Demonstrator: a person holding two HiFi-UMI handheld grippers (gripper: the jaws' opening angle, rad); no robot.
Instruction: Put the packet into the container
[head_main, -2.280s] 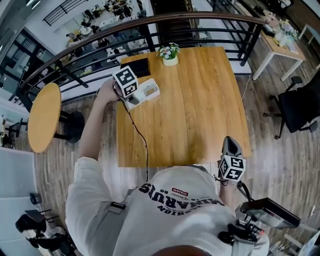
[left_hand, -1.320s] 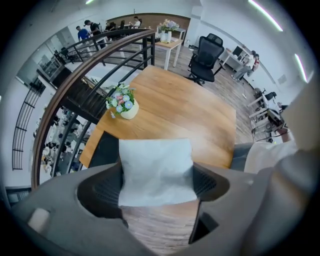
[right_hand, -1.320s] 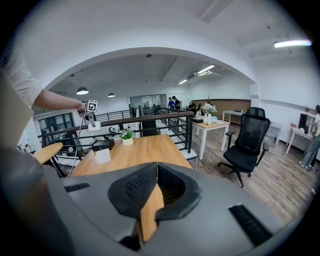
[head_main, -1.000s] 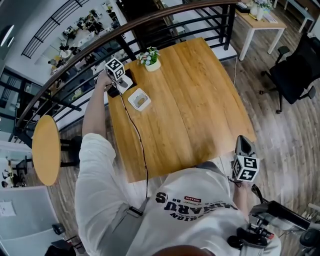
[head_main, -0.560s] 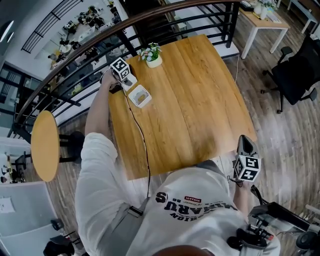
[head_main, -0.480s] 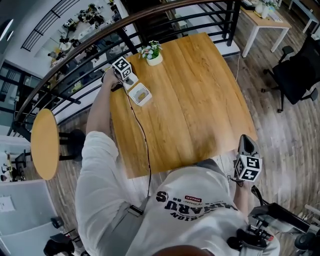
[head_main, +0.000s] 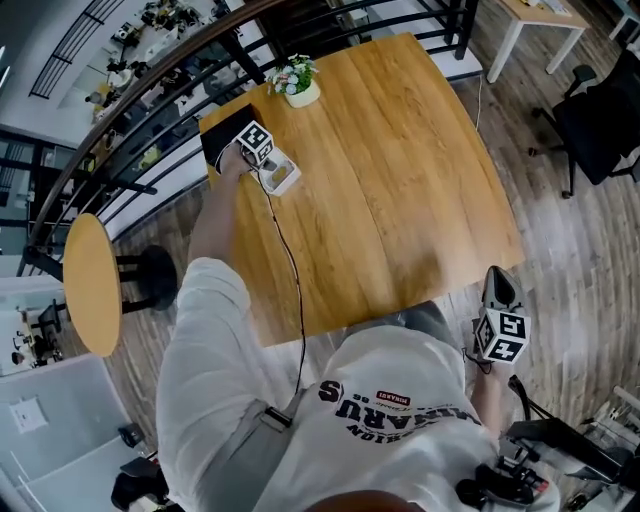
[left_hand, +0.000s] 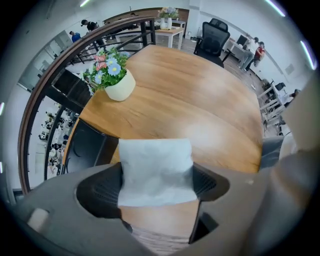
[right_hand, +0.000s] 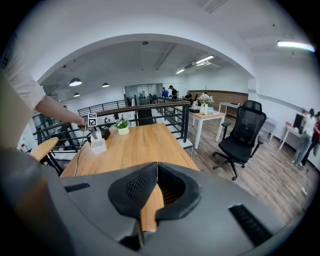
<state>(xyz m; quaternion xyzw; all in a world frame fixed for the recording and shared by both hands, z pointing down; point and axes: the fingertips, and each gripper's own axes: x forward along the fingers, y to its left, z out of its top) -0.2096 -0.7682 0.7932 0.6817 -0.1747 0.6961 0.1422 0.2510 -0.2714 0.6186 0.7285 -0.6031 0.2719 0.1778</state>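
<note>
My left hand-held gripper is clamped on the white packet, just by the white container on the desk. A flower pot and a black box sit close. My right hand-held gripper is closed, empty.

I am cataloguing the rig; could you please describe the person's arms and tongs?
The left tongs and right tongs are grey with black ribbed pads. Each bears a white cube with black square markers. A thin dark cable trails from the left one. The shirt is white, short-sleeved, with dark lettering.
</note>
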